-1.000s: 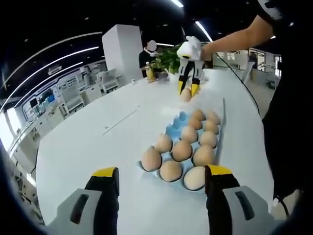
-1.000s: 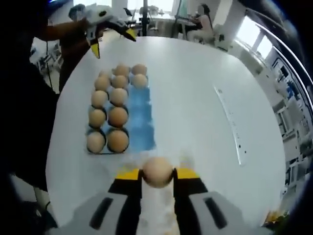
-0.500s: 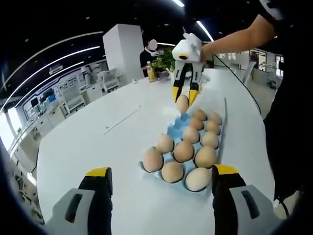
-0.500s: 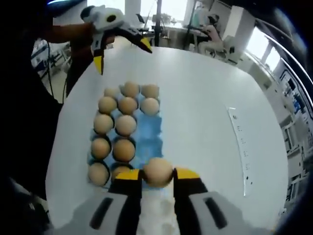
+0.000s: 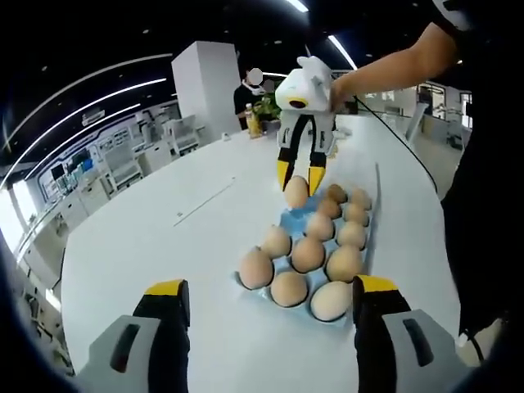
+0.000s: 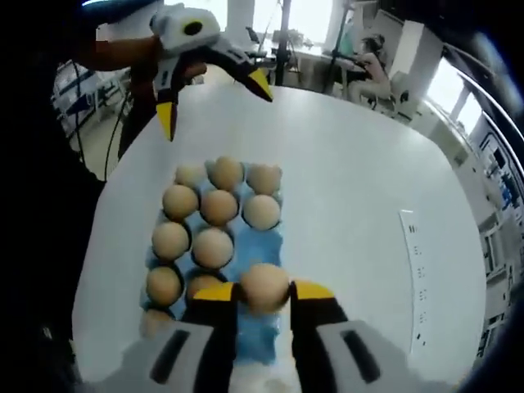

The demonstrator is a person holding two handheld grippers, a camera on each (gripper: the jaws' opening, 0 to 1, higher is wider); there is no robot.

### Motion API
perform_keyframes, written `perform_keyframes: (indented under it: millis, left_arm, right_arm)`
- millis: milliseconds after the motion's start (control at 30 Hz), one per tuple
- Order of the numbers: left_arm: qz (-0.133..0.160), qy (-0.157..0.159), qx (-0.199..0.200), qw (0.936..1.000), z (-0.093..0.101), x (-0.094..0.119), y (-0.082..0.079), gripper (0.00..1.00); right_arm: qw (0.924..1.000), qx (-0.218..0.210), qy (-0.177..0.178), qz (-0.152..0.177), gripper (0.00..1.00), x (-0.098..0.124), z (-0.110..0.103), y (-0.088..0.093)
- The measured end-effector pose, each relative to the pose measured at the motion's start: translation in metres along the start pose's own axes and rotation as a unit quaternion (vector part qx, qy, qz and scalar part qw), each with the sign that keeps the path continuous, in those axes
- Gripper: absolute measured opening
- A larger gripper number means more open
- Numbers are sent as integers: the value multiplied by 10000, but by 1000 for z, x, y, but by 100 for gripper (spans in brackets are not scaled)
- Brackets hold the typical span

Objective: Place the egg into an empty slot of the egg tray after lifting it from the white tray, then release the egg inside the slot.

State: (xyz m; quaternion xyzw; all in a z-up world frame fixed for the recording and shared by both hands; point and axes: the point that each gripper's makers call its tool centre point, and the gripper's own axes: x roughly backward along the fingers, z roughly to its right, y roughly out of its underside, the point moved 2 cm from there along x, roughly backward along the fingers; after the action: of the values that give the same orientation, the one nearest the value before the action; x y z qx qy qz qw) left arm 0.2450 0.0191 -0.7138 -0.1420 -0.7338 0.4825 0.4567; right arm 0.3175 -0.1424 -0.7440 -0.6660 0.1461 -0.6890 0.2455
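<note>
Right gripper [image 6: 264, 293] now over blue egg tray [image 6: 260, 246], clamping smooth tan egg [image 6: 264, 286]

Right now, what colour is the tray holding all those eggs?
Blue; the egg tray shows best in the right gripper view.

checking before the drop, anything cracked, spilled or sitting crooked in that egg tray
Nothing stands out. The eggs sit whole in the blue egg tray, with no spill on the white table. The right gripper holds its egg over the tray's empty column.
</note>
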Motion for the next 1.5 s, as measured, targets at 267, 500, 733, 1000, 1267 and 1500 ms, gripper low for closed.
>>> perform_keyframes:
  millis: [267,500,733,1000,1267,1500]
  left_arm:
    - [7,-17,23,10000,-1,1,1,82]
    - [2,-34,22,10000,-1,3,3,80]
    - [-12,-50,31,10000,-2,3,3,80]
    - [-5,-33,15,10000,0,4,2,78]
    - [23,-63,54,10000,-2,3,2,76]
    - [30,-33,68,10000,-2,2,2,75]
  right_arm:
    - [9999,122,-91,-6,25,-11,-2,-11]
    - [9997,144,-176,-28,25,-22,-2,-14]
    - [9995,157,-257,-83,25,-34,-2,-15]
    - [9991,247,-308,-159,25,-41,-2,-15]
    - [9985,86,-481,-237,25,-47,-2,-14]
    - [9984,-187,-502,-196,26,-47,0,-12]
